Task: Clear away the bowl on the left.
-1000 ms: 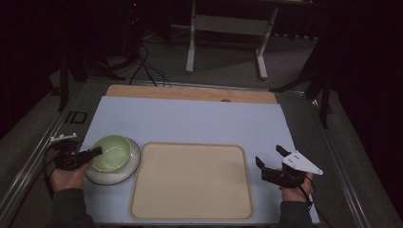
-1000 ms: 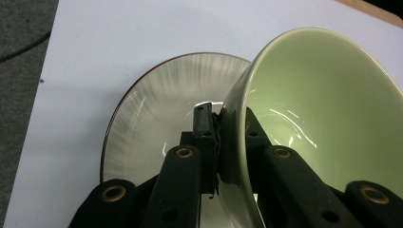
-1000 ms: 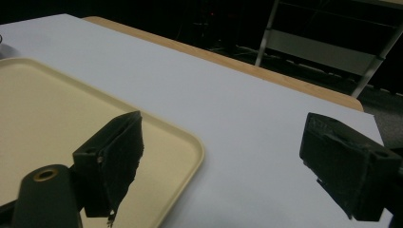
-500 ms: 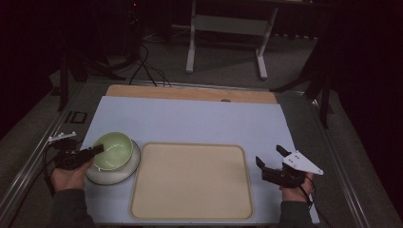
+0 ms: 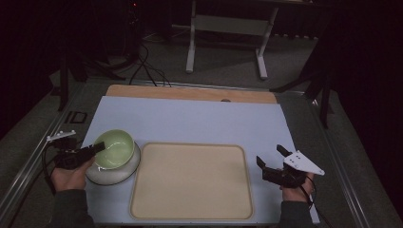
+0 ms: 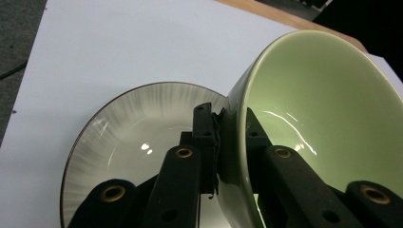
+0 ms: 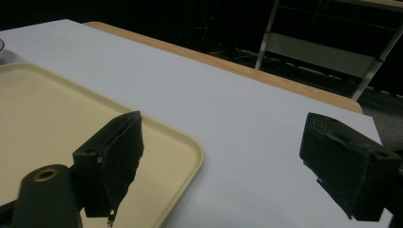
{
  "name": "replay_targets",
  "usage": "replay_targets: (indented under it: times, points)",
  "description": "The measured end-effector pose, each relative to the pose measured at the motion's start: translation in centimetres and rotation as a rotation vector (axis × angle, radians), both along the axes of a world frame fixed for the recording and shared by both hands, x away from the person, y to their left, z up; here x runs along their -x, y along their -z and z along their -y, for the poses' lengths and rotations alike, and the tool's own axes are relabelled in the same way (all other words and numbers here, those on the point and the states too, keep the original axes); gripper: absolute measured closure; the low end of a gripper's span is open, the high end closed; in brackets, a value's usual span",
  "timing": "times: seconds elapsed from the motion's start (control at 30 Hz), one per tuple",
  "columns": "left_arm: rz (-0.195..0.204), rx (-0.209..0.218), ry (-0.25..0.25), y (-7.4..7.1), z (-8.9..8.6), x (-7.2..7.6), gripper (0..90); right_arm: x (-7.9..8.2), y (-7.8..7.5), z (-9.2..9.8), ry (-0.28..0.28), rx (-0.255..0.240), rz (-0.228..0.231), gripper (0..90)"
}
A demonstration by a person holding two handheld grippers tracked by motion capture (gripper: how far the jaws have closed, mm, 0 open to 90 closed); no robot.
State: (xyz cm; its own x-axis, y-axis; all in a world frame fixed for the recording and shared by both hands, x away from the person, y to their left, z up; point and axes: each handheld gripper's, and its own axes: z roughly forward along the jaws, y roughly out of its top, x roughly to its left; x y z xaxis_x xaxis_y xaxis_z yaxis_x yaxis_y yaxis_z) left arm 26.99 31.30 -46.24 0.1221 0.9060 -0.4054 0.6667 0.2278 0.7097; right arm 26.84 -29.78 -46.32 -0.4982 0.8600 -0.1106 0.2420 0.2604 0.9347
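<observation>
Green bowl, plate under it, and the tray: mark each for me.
green bowl (image 6: 328, 109), left gripper view, inner wall
plate (image 6: 138, 123), left gripper view, bare inside surface
tray (image 5: 190, 180), high view, bare flat middle

Green bowl (image 5: 114, 148) now higher, more tilted.

The left tool (image 5: 88, 153) is black, with a small white block at its rear and a thin dark cable looping behind the hand (image 5: 69, 173). Close up, its two jaws are flat black bars, each set with brass-ringed holes and smaller plain holes, ending in thin dark pads with worn, ragged edges. The right tool (image 5: 272, 159) is black too, and carries a pale grey three-cornered plate dotted with small marks on top. Its jaws end in thick, blocky black pads, rough at the corners, with one brass-ringed hole near the base. Both sleeves are dark grey.
</observation>
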Motion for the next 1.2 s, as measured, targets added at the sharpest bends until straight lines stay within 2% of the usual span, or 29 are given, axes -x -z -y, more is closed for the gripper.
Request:
replay_targets:
  times: [0.43,1.2]
  points:
    - [0.026,-0.015,0.019,-0.8,1.2,0.1,82.9,0.0,0.0,0.1,0.003,-0.004,0.005,14.0]
    - [0.039,-0.019,0.06,-1.3,3.1,-0.1,82.9,0.0,-0.1,0.1,0.003,-0.004,0.006,14.0]
